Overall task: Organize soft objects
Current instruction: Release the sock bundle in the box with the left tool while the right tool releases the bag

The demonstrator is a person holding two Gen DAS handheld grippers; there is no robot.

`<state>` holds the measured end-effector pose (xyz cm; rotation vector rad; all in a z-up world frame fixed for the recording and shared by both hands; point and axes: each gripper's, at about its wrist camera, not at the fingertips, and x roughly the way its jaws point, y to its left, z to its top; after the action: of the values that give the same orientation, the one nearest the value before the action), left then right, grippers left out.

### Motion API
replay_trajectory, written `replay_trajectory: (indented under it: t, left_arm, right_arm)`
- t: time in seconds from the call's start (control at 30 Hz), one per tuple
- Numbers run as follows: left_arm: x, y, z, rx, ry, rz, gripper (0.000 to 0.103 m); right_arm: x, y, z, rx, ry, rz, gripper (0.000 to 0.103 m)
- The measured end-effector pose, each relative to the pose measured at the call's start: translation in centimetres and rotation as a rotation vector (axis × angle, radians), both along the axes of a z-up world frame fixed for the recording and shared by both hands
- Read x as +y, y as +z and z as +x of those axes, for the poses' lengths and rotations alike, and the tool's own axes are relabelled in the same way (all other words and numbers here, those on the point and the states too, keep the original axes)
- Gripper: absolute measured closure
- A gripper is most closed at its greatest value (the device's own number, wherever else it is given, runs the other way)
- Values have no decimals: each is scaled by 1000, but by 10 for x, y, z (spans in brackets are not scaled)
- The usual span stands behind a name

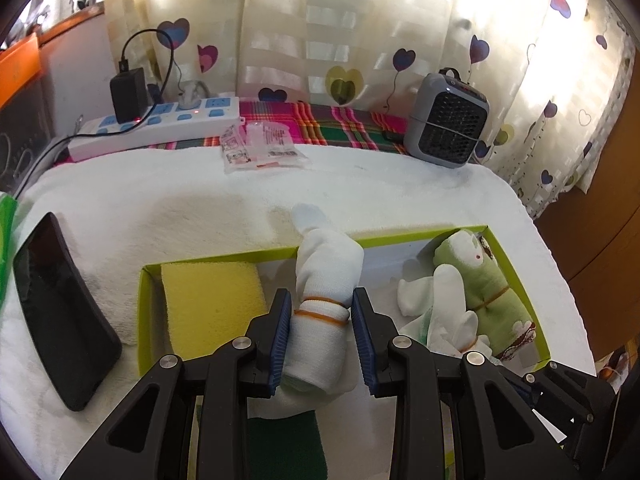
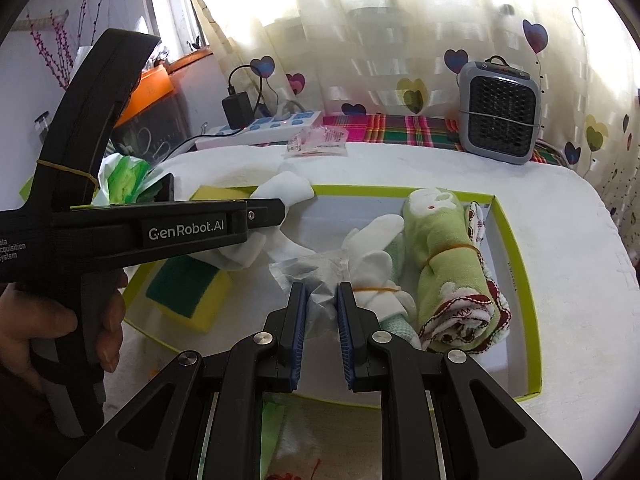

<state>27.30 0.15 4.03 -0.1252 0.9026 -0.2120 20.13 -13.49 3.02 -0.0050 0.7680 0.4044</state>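
A green-rimmed box (image 1: 224, 259) (image 2: 516, 240) lies on the white towel. My left gripper (image 1: 320, 300) is shut on a white rolled cloth (image 1: 324, 280) tied with a rubber band, held over the box's middle; it also shows in the right wrist view (image 2: 288, 188). A yellow sponge (image 1: 212, 300) lies at the box's left, with a green-topped sponge (image 2: 188, 292) nearer. A green rolled towel (image 1: 488, 292) (image 2: 444, 248) and a white banded bundle (image 1: 444, 300) (image 2: 376, 264) lie at the right. My right gripper (image 2: 322, 292) is shut on a crumpled clear wrapper (image 2: 316, 276) beside that bundle.
A black phone (image 1: 56, 312) lies left of the box. A power strip (image 1: 160, 124) with a charger, a plastic packet (image 1: 260, 148) and a small grey heater (image 1: 448, 120) (image 2: 500, 112) stand at the back by the curtain. The left gripper's body (image 2: 120, 228) crosses the right wrist view.
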Motion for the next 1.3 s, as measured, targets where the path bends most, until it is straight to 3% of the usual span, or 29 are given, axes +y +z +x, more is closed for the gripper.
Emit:
replay_trajectory:
  t: [0.4, 1.3]
  left_arm:
    - [-4, -5, 1, 4, 1, 8, 74]
    - [-10, -6, -2, -10, -11, 78, 69]
  right_arm:
    - [4, -4, 0, 8, 16, -78, 87]
    - [6, -8, 2, 27, 16, -80, 86]
